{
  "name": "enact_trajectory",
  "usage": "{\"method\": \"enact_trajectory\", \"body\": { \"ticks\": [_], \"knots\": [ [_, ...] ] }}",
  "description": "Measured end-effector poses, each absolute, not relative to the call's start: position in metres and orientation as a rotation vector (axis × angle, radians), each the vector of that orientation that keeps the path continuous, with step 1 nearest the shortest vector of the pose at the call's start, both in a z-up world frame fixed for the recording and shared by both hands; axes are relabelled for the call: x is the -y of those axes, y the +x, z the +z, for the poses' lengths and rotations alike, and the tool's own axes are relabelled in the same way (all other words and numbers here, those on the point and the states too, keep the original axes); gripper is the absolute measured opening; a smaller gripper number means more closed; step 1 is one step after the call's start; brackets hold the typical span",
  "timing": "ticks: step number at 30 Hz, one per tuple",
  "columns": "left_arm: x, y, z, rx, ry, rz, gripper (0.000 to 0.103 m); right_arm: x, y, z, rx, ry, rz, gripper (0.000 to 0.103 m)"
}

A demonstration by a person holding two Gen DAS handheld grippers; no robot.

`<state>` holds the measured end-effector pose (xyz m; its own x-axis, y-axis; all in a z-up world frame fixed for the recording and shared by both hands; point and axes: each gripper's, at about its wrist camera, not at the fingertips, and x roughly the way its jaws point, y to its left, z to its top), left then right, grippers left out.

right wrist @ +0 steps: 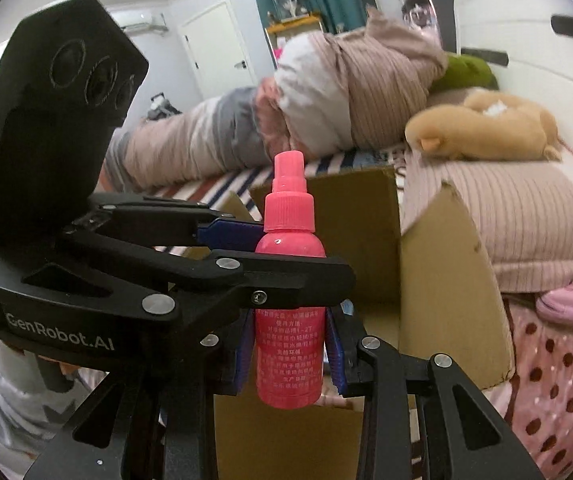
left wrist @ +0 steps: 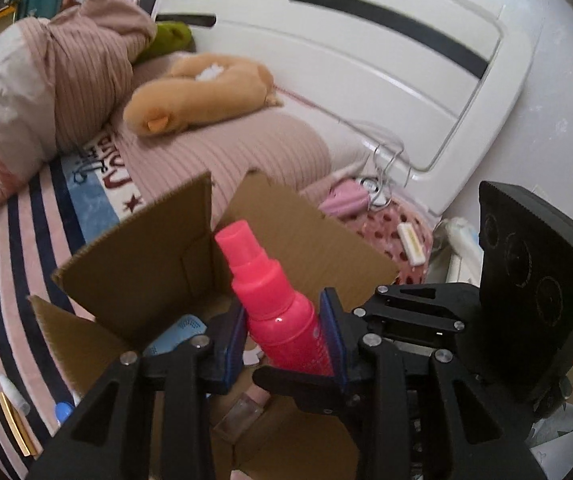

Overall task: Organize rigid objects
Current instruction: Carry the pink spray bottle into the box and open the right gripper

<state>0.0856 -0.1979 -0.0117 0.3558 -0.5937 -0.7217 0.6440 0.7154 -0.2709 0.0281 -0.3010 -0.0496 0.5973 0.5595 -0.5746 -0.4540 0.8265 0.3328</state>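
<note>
A pink spray bottle [left wrist: 282, 316] is held upright over an open cardboard box [left wrist: 134, 268] on the bed. My left gripper [left wrist: 284, 340] is shut on the bottle's body, blue pads against both sides. In the right wrist view the bottle [right wrist: 288, 320] stands between my right gripper's [right wrist: 290, 344] blue pads, which touch or nearly touch its lower body, while the left gripper [right wrist: 246, 248] crosses from the left and clamps it higher up. The right gripper [left wrist: 406, 312] shows at the right of the left wrist view. Inside the box lie a blue object [left wrist: 184, 330] and a clear small bottle [left wrist: 242, 410].
The box [right wrist: 438, 280] sits on a striped bedsheet [left wrist: 10, 264]. A tan plush toy [left wrist: 202, 92], rolled bedding [left wrist: 58, 76] and a pink pillow [left wrist: 246, 148] lie behind. A white headboard [left wrist: 366, 60] is at the right. Pens [left wrist: 12, 412] lie left of the box; a pink pouch [left wrist: 346, 196] lies right.
</note>
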Motion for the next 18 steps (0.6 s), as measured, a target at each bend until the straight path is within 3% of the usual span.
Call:
{"method": "enact_trajectory", "body": {
  "ticks": [7, 9, 11, 15, 18],
  "knots": [
    [0.204, 0.093, -0.025, -0.943, 0.087, -0.767, 0.033, 0.305, 0.043, -0.067, -0.761, 0.156, 0.541, 0.029],
    [0.202, 0.093, -0.025, -0.942, 0.083, -0.762, 0.038, 0.305, 0.042, -0.068, -0.759, 0.147, 0.540, 0.028],
    [0.199, 0.092, -0.022, -0.927, 0.080, -0.746, 0.050, 0.305, 0.041, -0.068, -0.762, 0.143, 0.536, 0.029],
    [0.188, 0.089, -0.016, -0.909, 0.066, -0.743, 0.053, 0.304, 0.038, -0.064, -0.753, 0.148, 0.515, 0.044],
    [0.176, 0.085, -0.007, -0.877, 0.053, -0.735, 0.062, 0.301, 0.034, -0.059, -0.739, 0.147, 0.517, 0.057]
  ]
}}
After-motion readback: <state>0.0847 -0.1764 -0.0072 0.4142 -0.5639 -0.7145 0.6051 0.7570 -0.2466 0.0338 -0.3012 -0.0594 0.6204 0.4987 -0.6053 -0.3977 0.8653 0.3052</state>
